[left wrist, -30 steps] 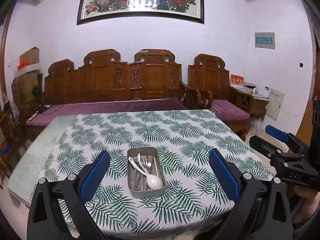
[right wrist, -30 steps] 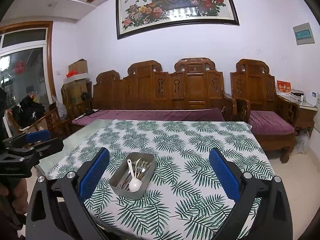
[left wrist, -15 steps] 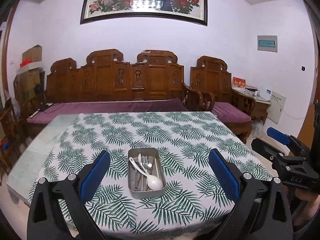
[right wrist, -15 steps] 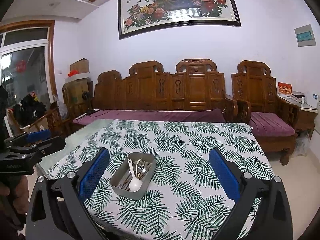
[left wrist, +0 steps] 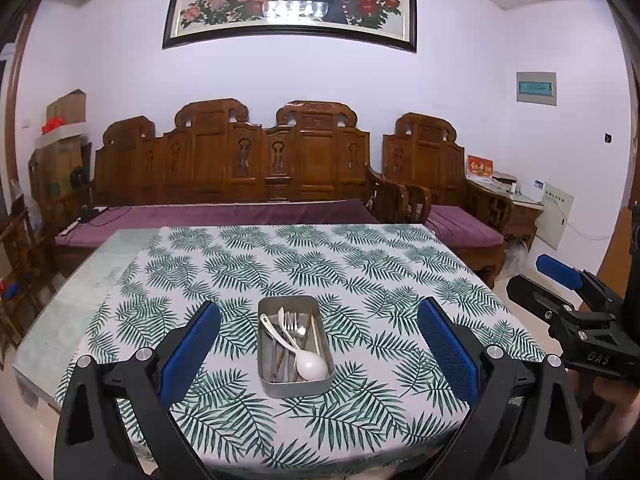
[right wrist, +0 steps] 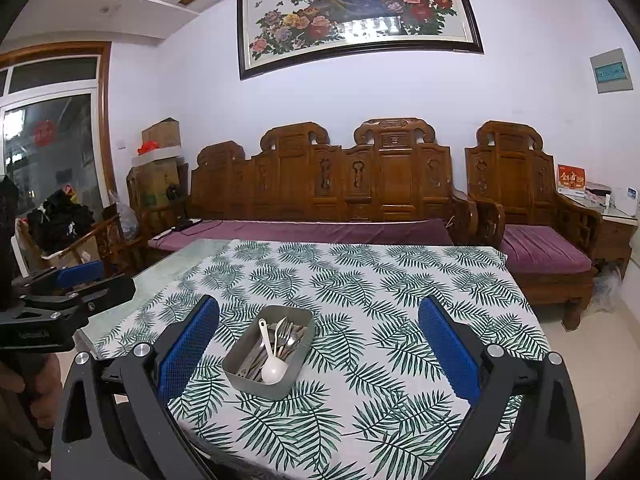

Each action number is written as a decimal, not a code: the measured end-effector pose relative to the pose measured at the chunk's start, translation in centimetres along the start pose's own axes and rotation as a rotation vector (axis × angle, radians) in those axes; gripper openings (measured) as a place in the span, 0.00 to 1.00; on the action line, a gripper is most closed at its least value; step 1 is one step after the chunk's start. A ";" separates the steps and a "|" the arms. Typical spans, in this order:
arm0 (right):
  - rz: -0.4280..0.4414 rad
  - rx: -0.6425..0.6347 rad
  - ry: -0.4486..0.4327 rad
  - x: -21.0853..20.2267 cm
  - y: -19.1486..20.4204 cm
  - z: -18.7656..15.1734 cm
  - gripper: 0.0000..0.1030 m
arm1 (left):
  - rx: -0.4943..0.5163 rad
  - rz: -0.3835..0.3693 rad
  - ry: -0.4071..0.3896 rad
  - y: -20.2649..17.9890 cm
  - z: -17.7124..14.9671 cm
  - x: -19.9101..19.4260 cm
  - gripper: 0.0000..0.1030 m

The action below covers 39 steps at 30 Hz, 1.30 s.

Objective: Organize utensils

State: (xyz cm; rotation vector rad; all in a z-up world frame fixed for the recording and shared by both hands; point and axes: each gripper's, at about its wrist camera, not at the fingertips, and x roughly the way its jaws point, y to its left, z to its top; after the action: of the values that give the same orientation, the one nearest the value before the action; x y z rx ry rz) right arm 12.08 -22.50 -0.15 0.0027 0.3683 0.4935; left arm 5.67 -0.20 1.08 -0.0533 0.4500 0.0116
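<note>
A grey metal tray (left wrist: 267, 378) (right wrist: 240, 376) stands on the near part of the table. It holds a white spoon (left wrist: 309, 365) (right wrist: 273, 369), a fork (left wrist: 291, 322) (right wrist: 283, 335) and several other utensils. My left gripper (left wrist: 318, 344) is open and empty, held back from the table edge, facing the tray. My right gripper (right wrist: 318, 344) is open and empty, to the right of the tray and also back from the edge. The right gripper also shows at the right side of the left wrist view (left wrist: 560, 280). The left gripper also shows at the left side of the right wrist view (right wrist: 76, 280).
The table (left wrist: 360, 264) carries a green leaf-print cloth, with bare glass at its left side (left wrist: 80, 300). A carved wooden sofa (left wrist: 240, 168) with purple cushions stands behind it, an armchair (right wrist: 532, 216) to the right. Boxes (right wrist: 158, 168) are stacked at the back left.
Both grippers have risen and tilted slightly, so the tray sits a little lower in both views. Both stay open and empty.
</note>
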 end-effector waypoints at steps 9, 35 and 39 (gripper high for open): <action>0.001 -0.002 0.002 0.0 0.2 -0.1 0.97 | -0.002 0.001 -0.010 -0.1 0.0 -0.1 0.92; 0.004 0.000 0.002 0.0 0.4 -0.2 0.97 | -0.008 -0.001 -0.019 0.0 0.1 -0.2 0.92; 0.006 0.001 0.002 0.0 0.4 -0.3 0.97 | -0.004 0.004 -0.020 0.0 0.0 -0.3 0.92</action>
State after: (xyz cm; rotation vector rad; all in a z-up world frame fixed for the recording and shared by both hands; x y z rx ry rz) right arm 11.85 -22.17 -0.36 0.0046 0.3705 0.4989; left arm 5.43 -0.17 1.22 -0.0561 0.4300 0.0165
